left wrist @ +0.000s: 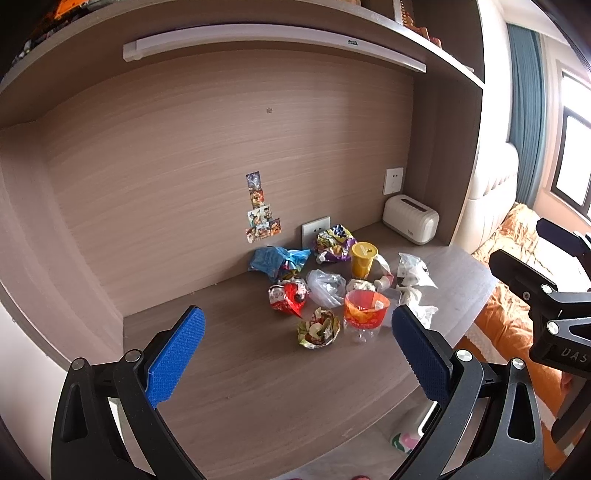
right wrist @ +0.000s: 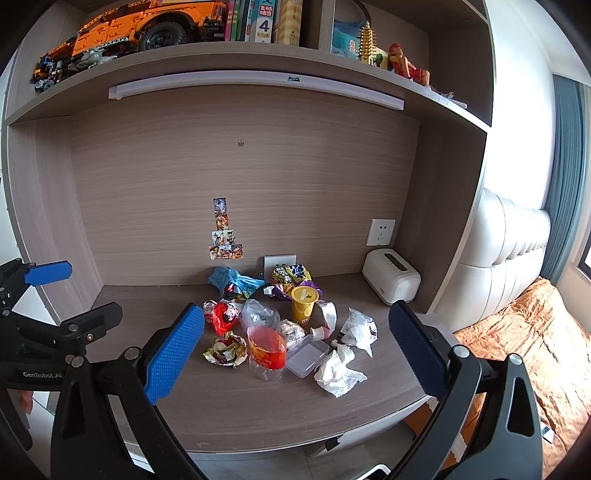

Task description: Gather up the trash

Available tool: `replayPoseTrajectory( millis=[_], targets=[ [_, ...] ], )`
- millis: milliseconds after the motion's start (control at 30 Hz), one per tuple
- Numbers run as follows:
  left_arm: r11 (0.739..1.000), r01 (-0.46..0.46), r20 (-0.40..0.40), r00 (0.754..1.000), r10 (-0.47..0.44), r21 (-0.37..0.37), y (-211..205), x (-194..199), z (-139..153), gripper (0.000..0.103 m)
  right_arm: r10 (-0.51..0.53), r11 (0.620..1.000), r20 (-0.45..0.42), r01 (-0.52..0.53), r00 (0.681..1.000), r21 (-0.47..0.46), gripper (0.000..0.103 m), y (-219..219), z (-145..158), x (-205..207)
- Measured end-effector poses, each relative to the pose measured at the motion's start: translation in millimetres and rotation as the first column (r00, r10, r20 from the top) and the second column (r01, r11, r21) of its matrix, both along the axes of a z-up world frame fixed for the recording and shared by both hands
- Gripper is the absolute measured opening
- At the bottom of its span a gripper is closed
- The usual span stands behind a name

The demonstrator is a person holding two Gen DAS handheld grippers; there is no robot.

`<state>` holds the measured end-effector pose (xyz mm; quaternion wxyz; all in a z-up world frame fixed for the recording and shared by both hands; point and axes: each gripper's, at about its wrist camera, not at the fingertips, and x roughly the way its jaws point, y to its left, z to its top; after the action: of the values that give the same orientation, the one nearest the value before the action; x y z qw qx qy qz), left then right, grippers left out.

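A pile of trash lies on the wooden desk (left wrist: 258, 376): a blue wrapper (left wrist: 275, 260), a purple snack bag (left wrist: 334, 242), a yellow cup (left wrist: 364, 260), a red wrapper (left wrist: 288, 295), a clear bag (left wrist: 325, 286), a red-labelled clear cup (left wrist: 364, 312), a crumpled foil wrapper (left wrist: 318, 328) and white tissue (right wrist: 338, 371). A clear plastic lid (right wrist: 306, 356) lies beside the cup in the right wrist view. My left gripper (left wrist: 297, 354) is open and empty, in front of the pile. My right gripper (right wrist: 295, 354) is open and empty, facing the same pile.
A white toaster-like box (left wrist: 410, 219) stands at the desk's back right. Wall sockets (left wrist: 392, 181) and stickers (left wrist: 260, 210) are on the back panel. A shelf with an orange toy truck (right wrist: 147, 26) and books hangs above. A bed (right wrist: 524, 354) lies to the right.
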<state>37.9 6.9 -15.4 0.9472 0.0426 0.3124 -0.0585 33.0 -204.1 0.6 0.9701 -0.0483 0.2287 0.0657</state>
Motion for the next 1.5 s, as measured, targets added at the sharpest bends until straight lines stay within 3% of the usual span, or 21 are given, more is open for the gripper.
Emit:
replayPoseTrajectory(
  millis=[1500],
  targets=[
    [1.0, 0.01, -0.021, 1.0, -0.01, 0.002, 0.3, 33.2, -12.1, 0.099, 0.018, 1.0, -0.024, -0.019, 1.0, -0.009, 0.1, 9.1, -8.1, 33.9]
  ],
)
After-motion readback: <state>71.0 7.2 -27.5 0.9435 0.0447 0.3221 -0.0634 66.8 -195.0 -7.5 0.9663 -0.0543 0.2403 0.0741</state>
